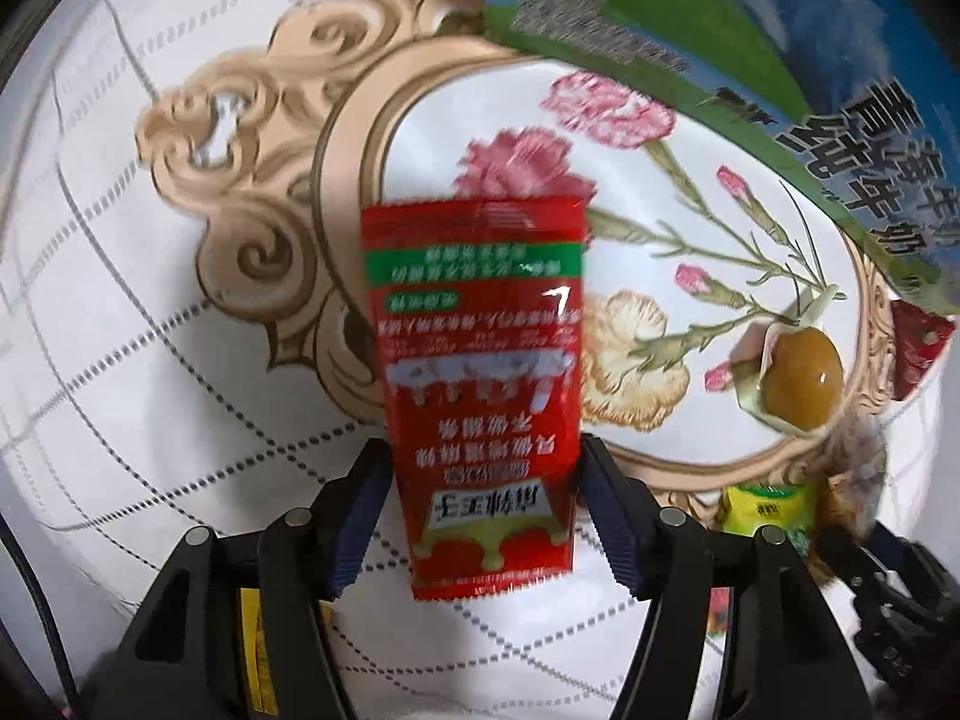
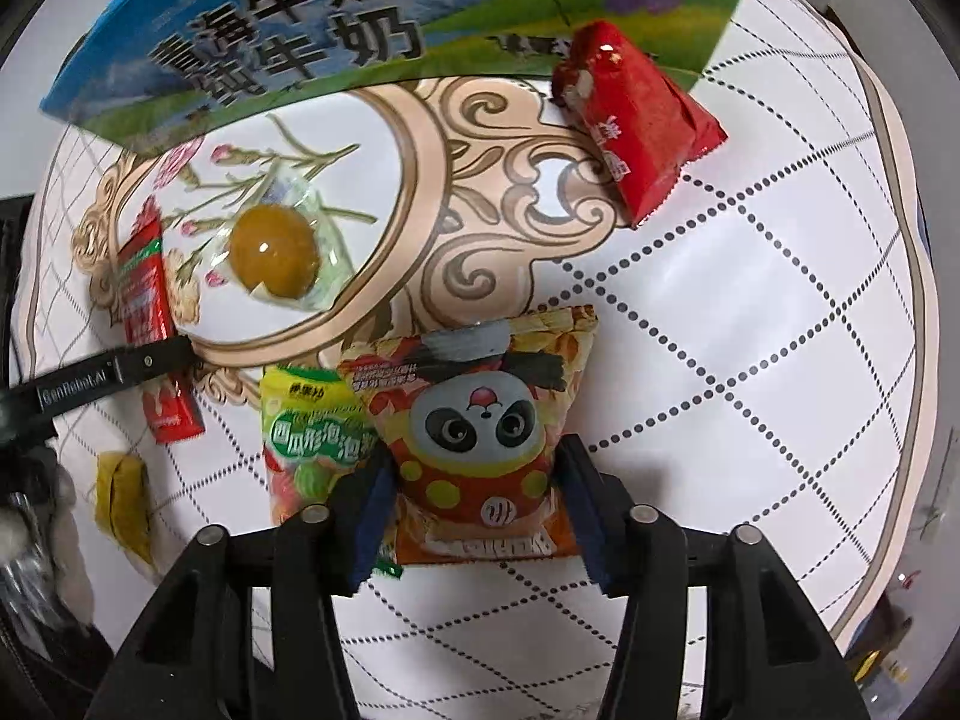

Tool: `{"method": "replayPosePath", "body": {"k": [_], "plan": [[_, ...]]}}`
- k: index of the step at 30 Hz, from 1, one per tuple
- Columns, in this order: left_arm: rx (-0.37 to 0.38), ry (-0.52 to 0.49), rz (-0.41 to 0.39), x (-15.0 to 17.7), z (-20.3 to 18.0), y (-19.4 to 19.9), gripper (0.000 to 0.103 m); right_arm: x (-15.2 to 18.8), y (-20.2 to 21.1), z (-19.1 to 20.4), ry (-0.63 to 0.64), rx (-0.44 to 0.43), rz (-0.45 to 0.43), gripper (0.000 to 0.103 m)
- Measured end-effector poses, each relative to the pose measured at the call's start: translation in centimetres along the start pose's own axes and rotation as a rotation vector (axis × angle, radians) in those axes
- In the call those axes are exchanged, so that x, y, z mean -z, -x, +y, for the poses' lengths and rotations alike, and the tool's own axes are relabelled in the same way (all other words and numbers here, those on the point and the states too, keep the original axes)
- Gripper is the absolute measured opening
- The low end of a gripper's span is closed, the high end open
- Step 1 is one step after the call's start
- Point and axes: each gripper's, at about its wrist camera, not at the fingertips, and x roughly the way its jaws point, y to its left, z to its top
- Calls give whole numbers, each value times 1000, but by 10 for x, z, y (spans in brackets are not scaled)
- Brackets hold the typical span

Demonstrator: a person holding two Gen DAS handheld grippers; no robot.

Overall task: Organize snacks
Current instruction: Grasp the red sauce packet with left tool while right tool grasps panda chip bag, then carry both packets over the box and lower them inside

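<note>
Both pairs of jaws were pinching snack packets: the left gripper [image 1: 483,516] clamped a long red sachet [image 1: 477,372], the right gripper [image 2: 474,510] a panda-printed packet [image 2: 480,438].

Taking the blue-and-green milk carton [image 2: 288,42] as landmark, the red sachet hung below it, over the flowered medallion of the quilted cloth [image 1: 150,330], its lower part between the blue pads. The panda packet sat further below the carton, touching a yellow-green candy bag [image 2: 312,426] on its left side. Only the right wrist view showed a second, fatter red packet [image 2: 642,120] lying against the carton's lower right corner, and a small yellow wrapper [image 2: 123,495] far below-left of the carton. Both views showed the clear-wrapped amber jelly [image 2: 274,252] just under the carton. The left view caught only the candy bag's top edge, and blurred.
</note>
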Motion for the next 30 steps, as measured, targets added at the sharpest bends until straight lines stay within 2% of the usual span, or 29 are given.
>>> {"method": "replayPosePath", "body": {"k": [1,4,7,9,14,19,26,30], "plan": [[-18,-27,-19,1,-7,1,53,3,-3,-7,-7,-1,-4,60],[-66,-156,-61,8,-36,6,48,-1,-8,-8,-9,11,-7,59],[-64,-249,-62,23,-58,9,48,8,-8,2,21,26,-3,56],[-48,-281,-34,28,-68,0,51,16,-9,10,41,33,1,56],[-46,-241,-23,32,-74,-10,50,13,-26,10,28,39,26,60],[-36,-251,-45,16,-62,7,45,23,-19,10,53,26,-18,50],[84,-226,-78,31,-57,66,45,35,34,7,37,-76,-116,48],[203,-214,-150,22,-70,127,45,28,90,7,26,-143,-196,48]]}}
